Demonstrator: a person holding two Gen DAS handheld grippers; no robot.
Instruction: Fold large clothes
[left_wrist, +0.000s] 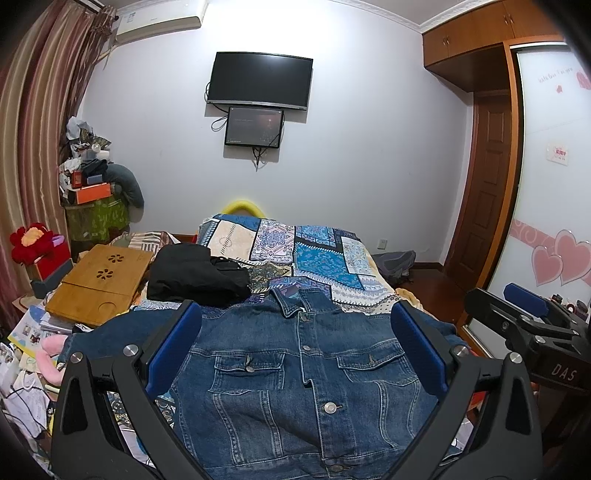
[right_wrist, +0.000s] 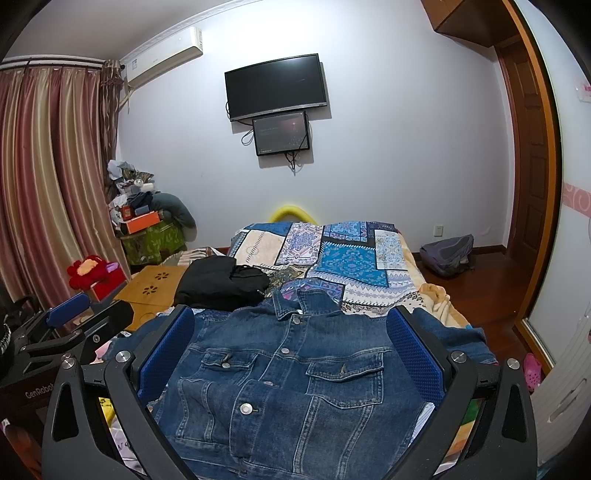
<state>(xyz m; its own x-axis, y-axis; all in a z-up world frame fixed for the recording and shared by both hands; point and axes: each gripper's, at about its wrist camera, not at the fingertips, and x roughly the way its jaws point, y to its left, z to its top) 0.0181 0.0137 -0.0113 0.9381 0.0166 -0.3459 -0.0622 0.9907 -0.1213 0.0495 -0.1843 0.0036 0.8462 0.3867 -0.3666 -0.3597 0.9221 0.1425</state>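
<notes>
A blue denim jacket (left_wrist: 306, 384) lies flat, front up and buttoned, on the patchwork bedspread (left_wrist: 325, 254), collar toward the far wall. It also shows in the right wrist view (right_wrist: 295, 376). My left gripper (left_wrist: 295, 347) hovers above the jacket's chest, open and empty, blue pads wide apart. My right gripper (right_wrist: 291, 350) hovers likewise over the chest, open and empty. In the left wrist view the right gripper (left_wrist: 524, 314) shows at the right edge; in the right wrist view the left gripper (right_wrist: 74, 314) shows at the left edge.
A folded black garment (left_wrist: 195, 277) lies beyond the jacket's left shoulder. A bamboo lap tray (left_wrist: 99, 280) and clutter sit left of the bed. A grey backpack (right_wrist: 447, 254) lies on the floor at right. The wardrobe (left_wrist: 554, 184) stands right.
</notes>
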